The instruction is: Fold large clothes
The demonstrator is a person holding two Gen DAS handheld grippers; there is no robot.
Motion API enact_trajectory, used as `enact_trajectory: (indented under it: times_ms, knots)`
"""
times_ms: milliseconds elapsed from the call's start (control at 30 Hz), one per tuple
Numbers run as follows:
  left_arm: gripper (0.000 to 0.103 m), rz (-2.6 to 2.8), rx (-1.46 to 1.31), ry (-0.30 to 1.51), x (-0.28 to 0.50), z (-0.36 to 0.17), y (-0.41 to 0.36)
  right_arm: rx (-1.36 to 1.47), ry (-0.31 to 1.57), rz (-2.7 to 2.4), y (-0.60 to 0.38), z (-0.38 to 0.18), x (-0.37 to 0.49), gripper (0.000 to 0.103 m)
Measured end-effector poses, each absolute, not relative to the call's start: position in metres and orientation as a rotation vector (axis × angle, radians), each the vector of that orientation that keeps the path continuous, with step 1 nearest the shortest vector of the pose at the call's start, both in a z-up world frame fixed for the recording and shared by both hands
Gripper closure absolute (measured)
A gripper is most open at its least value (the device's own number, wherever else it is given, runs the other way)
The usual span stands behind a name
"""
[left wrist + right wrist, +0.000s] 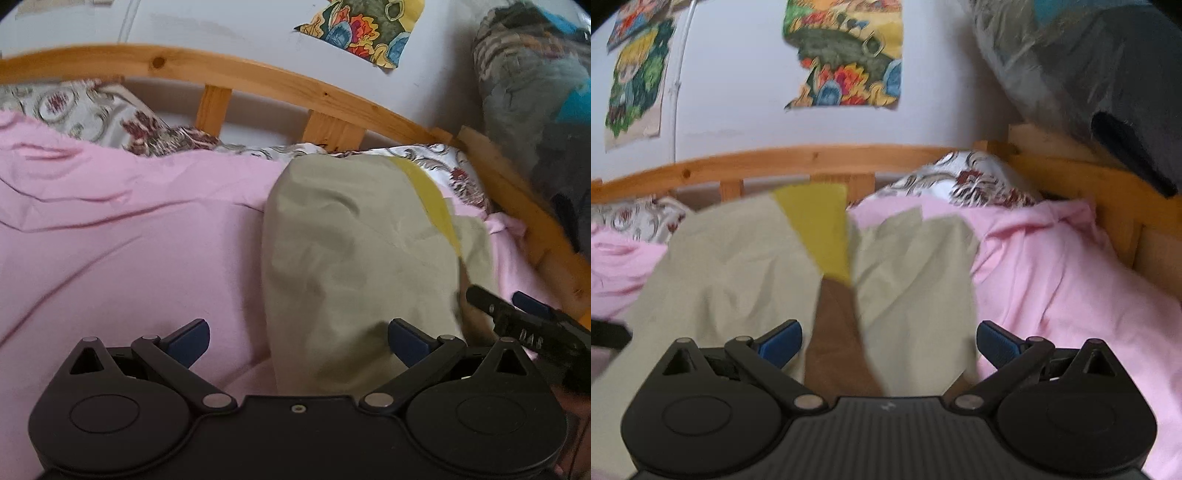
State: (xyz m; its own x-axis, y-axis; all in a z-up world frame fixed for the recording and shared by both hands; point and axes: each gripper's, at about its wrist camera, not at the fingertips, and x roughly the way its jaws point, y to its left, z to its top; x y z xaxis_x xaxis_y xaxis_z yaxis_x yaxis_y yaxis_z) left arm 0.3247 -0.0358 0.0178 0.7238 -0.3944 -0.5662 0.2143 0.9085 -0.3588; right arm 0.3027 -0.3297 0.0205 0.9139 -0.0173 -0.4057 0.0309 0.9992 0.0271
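A large beige garment [354,251] with a yellow panel [432,195] lies on the pink bedsheet [129,240]. My left gripper [298,341] is open above its near left edge and holds nothing. In the right wrist view the same garment [738,258] shows a yellow panel [820,229] and a brown panel [838,343] down its middle. My right gripper [889,341] is open above the brown panel and holds nothing. The right gripper also shows in the left wrist view [517,317] at the garment's right edge.
A wooden bed rail [258,77] runs along the far side and the right [1089,181]. Patterned pillows [92,110] lie at the rail. Posters [846,51] hang on the wall. A bundle in plastic [1089,66] sits at the upper right.
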Motion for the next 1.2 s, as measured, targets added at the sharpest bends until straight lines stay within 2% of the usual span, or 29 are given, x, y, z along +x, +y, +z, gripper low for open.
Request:
enact_trajectory:
  times_ms: [133, 300, 433, 500, 567, 600, 667, 700, 733, 800, 833, 867, 933, 1100, 1200]
  knots:
    - [0.001, -0.438, -0.371, 0.673, 0.333, 0.020, -0.030, 0.119, 0.446, 0.014, -0.358, 0.035, 0.329, 0.000]
    - [0.001, -0.503, -0.326, 0.662, 0.338, 0.020, -0.044, 0.266, 0.617, 0.104, -0.388, 0.018, 0.370, 0.000]
    - [0.001, -0.534, -0.279, 0.699, 0.341, 0.012, -0.052, 0.258, 0.585, 0.203, -0.384, 0.017, 0.369, 0.001]
    - [0.001, -0.543, -0.297, 0.705, 0.342, 0.009, -0.049, 0.187, 0.566, 0.230, -0.374, 0.023, 0.369, 0.012]
    - [0.001, -0.548, -0.310, 0.713, 0.343, 0.006, -0.047, 0.106, 0.534, 0.237, -0.364, 0.029, 0.367, 0.028]
    - [0.001, -0.549, -0.313, 0.715, 0.343, 0.006, -0.045, 0.071, 0.516, 0.236, -0.360, 0.033, 0.367, 0.034]
    - [0.001, -0.552, -0.309, 0.712, 0.343, 0.005, -0.045, 0.029, 0.496, 0.237, -0.355, 0.039, 0.369, 0.062]
    - [0.001, -0.554, -0.303, 0.706, 0.342, 0.005, -0.045, 0.010, 0.497, 0.237, -0.353, 0.042, 0.372, 0.068]
    - [0.001, -0.558, -0.299, 0.702, 0.342, 0.005, -0.045, -0.005, 0.503, 0.235, -0.350, 0.042, 0.378, 0.070]
    - [0.000, -0.564, -0.304, 0.705, 0.345, 0.005, -0.045, 0.004, 0.515, 0.214, -0.351, 0.042, 0.387, 0.068]
    - [0.000, -0.569, -0.317, 0.713, 0.347, 0.004, -0.045, 0.022, 0.514, 0.201, -0.353, 0.042, 0.388, 0.054]
    - [0.000, -0.574, -0.332, 0.723, 0.348, 0.003, -0.044, 0.054, 0.509, 0.190, -0.357, 0.042, 0.389, 0.034]
    - [0.001, -0.591, -0.369, 0.751, 0.354, -0.001, -0.042, 0.116, 0.509, 0.189, -0.368, 0.039, 0.390, 0.018]
    - [0.000, -0.636, -0.429, 0.787, 0.368, -0.010, -0.039, 0.375, 0.638, 0.243, -0.401, 0.011, 0.395, 0.016]
    - [0.000, -0.656, -0.440, 0.799, 0.374, -0.015, -0.037, 0.428, 0.651, 0.318, -0.406, 0.002, 0.387, 0.012]
